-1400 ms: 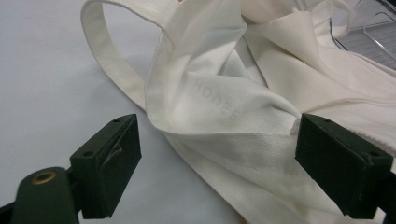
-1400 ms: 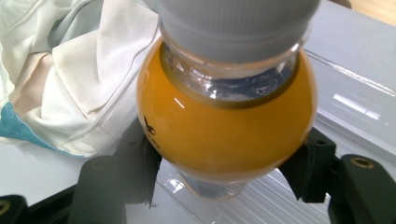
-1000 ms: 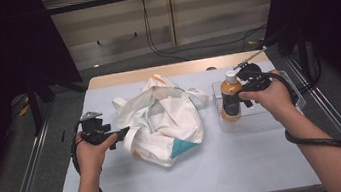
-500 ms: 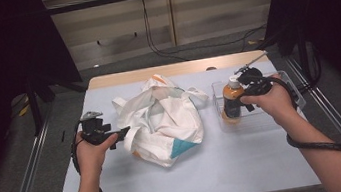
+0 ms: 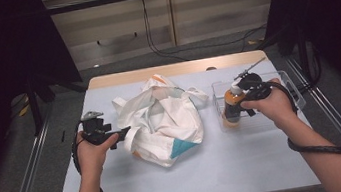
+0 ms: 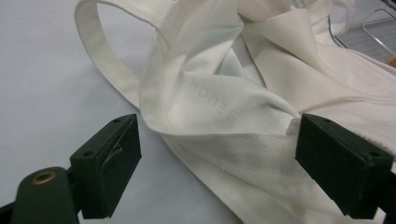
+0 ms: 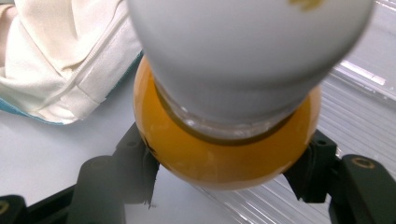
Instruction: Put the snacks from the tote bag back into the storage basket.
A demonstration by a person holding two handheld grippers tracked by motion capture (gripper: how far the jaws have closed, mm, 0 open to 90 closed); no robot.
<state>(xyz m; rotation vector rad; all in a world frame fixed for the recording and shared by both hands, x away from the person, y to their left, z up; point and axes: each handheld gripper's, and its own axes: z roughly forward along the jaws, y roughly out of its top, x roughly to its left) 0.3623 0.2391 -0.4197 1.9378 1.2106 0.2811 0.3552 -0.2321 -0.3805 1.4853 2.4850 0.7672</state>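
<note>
A white cloth tote bag (image 5: 162, 122) with a teal corner lies crumpled mid-table. My left gripper (image 5: 125, 131) is at its left edge. Its jaws stand open around a raised fold of the bag (image 6: 224, 93), and the left gripper (image 6: 219, 140) does not pinch the cloth. An orange bottle (image 5: 231, 110) with a white cap is at the left end of a clear plastic tray (image 5: 282, 80). My right gripper (image 5: 236, 103) is shut on it. In the right gripper view both pads of the right gripper (image 7: 229, 163) press the bottle's (image 7: 224, 154) orange shoulder below the cap (image 7: 243, 56). Whether the bottle's base rests on the tray is hidden.
The table has a pale blue cover (image 5: 219, 170) and a bare wooden strip along its far edge (image 5: 180, 68). Bag handles (image 5: 122, 105) loop toward the far left. Metal rails (image 5: 30, 186) run along both sides of the table. Cables trail from both grippers.
The right gripper and the bottle have shifted slightly toward the near side of the tray. The left gripper and the bag have stayed put.
</note>
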